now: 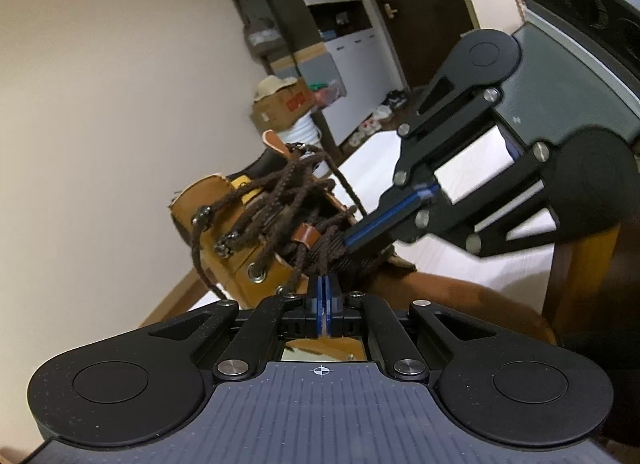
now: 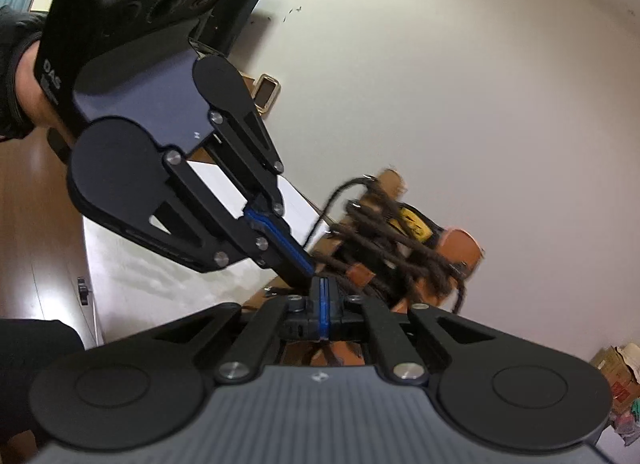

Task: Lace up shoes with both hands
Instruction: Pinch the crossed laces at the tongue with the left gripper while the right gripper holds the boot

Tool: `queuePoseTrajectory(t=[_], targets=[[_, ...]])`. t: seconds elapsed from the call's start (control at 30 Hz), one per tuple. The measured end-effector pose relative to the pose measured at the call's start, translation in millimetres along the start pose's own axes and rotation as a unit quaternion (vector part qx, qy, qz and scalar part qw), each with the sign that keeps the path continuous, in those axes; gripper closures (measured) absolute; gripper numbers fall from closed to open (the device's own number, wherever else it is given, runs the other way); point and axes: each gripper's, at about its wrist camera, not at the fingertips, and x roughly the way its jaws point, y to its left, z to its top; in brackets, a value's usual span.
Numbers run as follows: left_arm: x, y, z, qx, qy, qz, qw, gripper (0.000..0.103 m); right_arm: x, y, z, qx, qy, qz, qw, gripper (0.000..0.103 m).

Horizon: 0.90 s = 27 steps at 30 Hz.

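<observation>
Braided brown laces (image 1: pixel 280 200), tan leather boot (image 1: pixel 224 232)

Both grippers (image 2: pixel 324 284) (image 2: pixel 306 264) pinched closed, seemingly on the boot's (image 2: pixel 456 248) laces (image 2: pixel 384 232).

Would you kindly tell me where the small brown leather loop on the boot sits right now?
In the left wrist view the small brown leather loop sits centre frame on the tan leather boot, among the dark brown braided laces, just left of the right claw.

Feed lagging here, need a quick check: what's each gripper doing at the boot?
Left gripper: closed at the brown laces; grip unclear.
Right gripper: closed at them too; grip unclear.
</observation>
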Motion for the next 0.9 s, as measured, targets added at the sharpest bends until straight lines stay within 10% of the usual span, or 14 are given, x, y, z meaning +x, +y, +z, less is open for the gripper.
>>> queuePoseTrajectory(t=[0.2, 0.5, 0.9], targets=[[-2.6, -1.5, -3.9, 0.014, -0.009, 0.007, 0.9998, 0.096, -4.7, -0.4, -12.8, -0.034, 0.023, -0.026, 0.999, 0.088], [6.0, -14.4, -1.7, 0.076, -0.003, 0.047, 0.9959, 0.096, 7.1, 7.1, -17.9, -0.098, 0.028, -0.037, 0.994, 0.090], [11.0, -14.3, 7.9, 0.026, -0.013, 0.030, 0.9991, 0.102, 4.5, 12.3, -12.4, -0.084, 0.023, -0.034, 0.996, 0.101]])
